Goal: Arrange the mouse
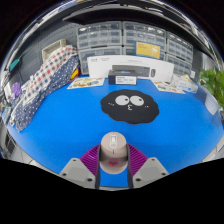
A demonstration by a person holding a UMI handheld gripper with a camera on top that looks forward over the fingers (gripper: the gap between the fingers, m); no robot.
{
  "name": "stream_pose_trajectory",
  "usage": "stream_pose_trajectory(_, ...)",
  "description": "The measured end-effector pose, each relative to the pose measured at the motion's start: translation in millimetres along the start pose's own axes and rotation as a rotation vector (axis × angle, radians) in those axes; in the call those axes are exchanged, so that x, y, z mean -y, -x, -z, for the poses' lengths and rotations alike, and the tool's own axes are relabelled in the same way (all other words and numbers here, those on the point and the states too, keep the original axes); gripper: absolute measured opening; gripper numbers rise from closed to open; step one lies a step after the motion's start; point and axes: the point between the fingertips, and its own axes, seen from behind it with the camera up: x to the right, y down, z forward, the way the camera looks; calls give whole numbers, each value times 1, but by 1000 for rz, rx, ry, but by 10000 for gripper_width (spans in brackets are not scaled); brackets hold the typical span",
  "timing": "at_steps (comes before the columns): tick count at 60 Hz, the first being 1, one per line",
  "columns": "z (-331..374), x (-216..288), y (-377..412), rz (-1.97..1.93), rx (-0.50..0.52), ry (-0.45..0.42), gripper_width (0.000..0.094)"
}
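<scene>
A beige computer mouse [113, 150] sits between my gripper's [113, 162] two fingers, its nose pointing away from me. Both magenta pads [92, 157] press against its sides, so the gripper is shut on it. It hangs over the near part of the blue table [60, 125]. A black round mouse mat with cartoon eyes [127, 103] lies on the blue surface well beyond the fingers, near the middle of the table.
A white box-like device [125, 70] stands at the table's far edge, with papers [85, 84] lying beside it. A checked cloth [45, 80] lies along the left side. A green plant [213, 85] stands at the right. Drawer cabinets [125, 38] line the back wall.
</scene>
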Motion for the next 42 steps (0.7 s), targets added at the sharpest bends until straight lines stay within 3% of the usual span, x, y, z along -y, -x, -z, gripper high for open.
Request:
stream_pose_trajectory(5,-1,0,1,17,-2,18,323)
stream_pose_trajectory(11,6,-2,0,36,-11,57,323)
stream_pose_trajectory(18,30,7,5,33,5,44,322)
stream_pose_trajectory(28,80,73,21,60,18,-53,322)
stream_pose_trajectory(42,127,222,11,38,-31,-269,324)
